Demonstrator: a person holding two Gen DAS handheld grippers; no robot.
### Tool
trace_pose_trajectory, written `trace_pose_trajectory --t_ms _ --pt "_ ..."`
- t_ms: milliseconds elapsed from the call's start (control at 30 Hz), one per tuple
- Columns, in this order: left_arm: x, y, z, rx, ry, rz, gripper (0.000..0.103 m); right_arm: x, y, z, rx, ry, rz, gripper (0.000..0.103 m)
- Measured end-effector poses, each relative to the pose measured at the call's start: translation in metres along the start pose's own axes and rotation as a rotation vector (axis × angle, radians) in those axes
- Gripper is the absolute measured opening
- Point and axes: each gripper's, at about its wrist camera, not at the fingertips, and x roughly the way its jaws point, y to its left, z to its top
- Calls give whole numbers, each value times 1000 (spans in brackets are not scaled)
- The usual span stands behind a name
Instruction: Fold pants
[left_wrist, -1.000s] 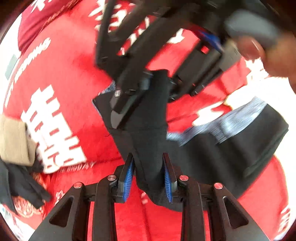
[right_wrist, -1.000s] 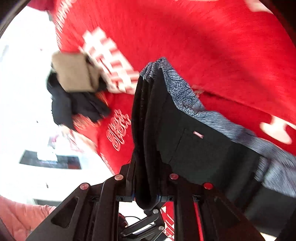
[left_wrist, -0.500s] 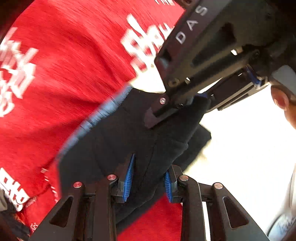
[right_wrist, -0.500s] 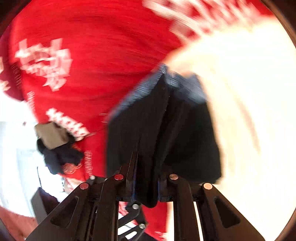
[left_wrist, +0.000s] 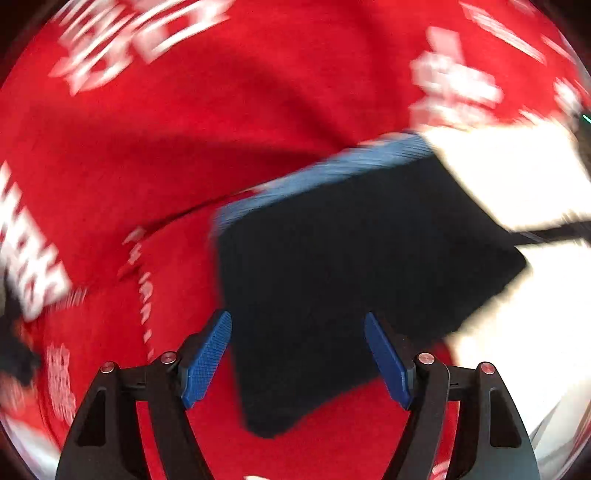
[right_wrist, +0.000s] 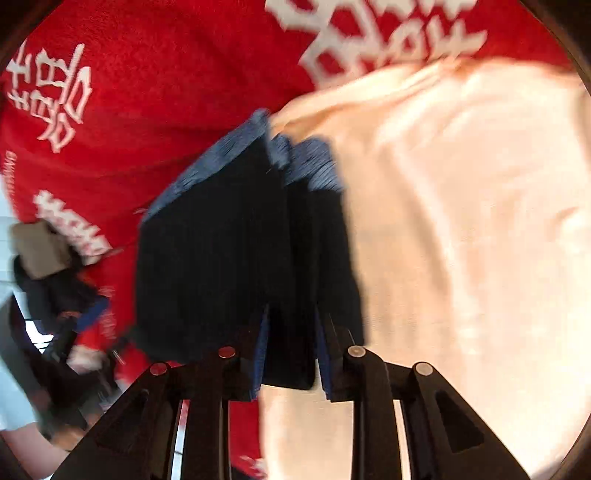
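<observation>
The folded black pants (left_wrist: 351, 280) with a grey-blue patterned waistband lie on the red printed cloth (left_wrist: 184, 140), their right side over a pale cream fabric. My left gripper (left_wrist: 297, 356) is open above their near edge, blue pads (left_wrist: 207, 358) spread apart and clear of the cloth. In the right wrist view the same black pants (right_wrist: 229, 266) hang between red and cream. My right gripper (right_wrist: 290, 350) is shut on the near fold of the pants. Both views are blurred by motion.
The red cloth with white characters (right_wrist: 147, 92) covers most of the surface. A pale cream fabric (right_wrist: 461, 240) spreads on the right. A tan folded item on dark clothes (right_wrist: 40, 251) sits at the far left edge, near a person's sleeve at lower left.
My left gripper has let go of the pants and opened wide. The pants have come down onto the cloth near the cream fabric. My right gripper keeps its hold.
</observation>
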Motion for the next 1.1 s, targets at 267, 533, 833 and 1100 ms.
trace_pose_trajectory --t_ms 267,533,833,1100 --pt "56 70 47 -290 -4 76 76 4 55 64 -161 -96 10 26" --pt "114 64 49 -279 95 111 76 61 53 89 -195 -27 -68 20" --pt "51 70 31 -254 61 5 76 12 41 43 -183 -3 -70 27" --pt "51 36 -54 -233 178 -55 77 16 26 -25 -213 53 -134 27"
